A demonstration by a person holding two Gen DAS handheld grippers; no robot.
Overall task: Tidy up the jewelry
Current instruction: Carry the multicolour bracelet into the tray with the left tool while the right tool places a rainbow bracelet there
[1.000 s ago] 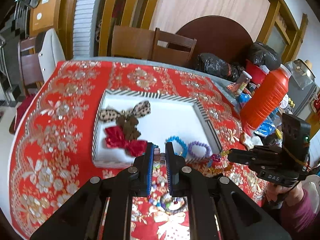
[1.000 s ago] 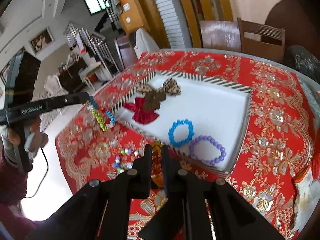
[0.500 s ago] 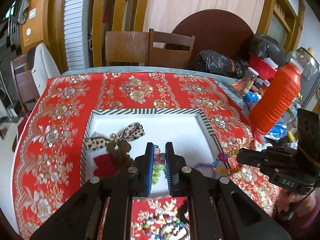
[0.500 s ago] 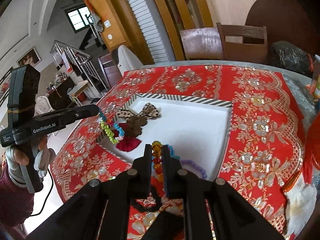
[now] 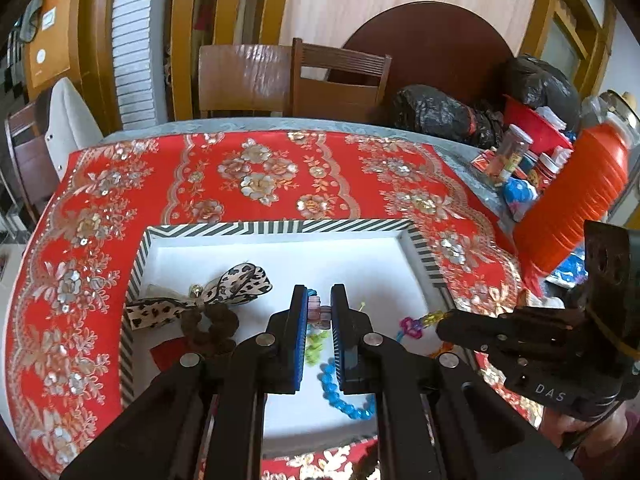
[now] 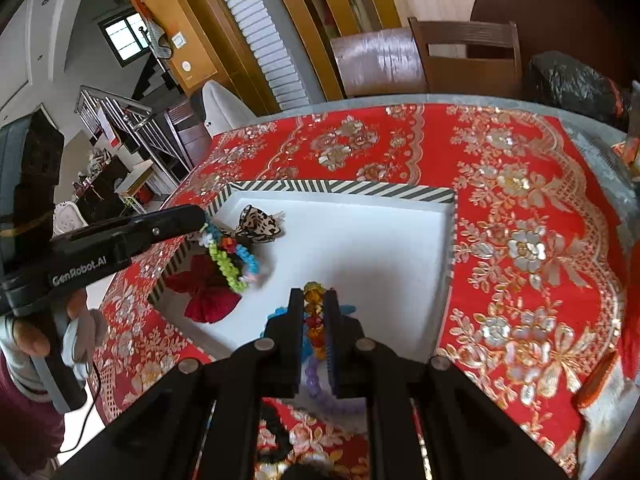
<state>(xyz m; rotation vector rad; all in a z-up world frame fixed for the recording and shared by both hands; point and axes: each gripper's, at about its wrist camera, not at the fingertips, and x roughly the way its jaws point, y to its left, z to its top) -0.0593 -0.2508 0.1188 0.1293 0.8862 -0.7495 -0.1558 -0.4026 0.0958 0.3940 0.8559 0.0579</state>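
Now both claws grip bead bracelets over the tray (image 5: 276, 227)

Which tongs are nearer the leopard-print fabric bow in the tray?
Left. The left tongs, holding a multicoloured bead bracelet, hang right beside the leopard-print fabric bow. The right tongs, gripping an amber bead bracelet, sit farther toward the tray's near edge.

Plenty of open white floor in the tray (image 6: 451, 236) ahead and to the right of the right gripper (image 6: 314, 312). To its left it's crowded: red bow (image 6: 210, 300), leopard bow (image 6: 258, 222), plus the left gripper (image 6: 202, 220) dangling a multicolour bracelet (image 6: 230, 258). Blue bracelet (image 5: 340, 394) and purple bracelet (image 6: 316, 384) sit right under the tools. Orange bottle (image 5: 576, 204) blocks the left gripper's far right.
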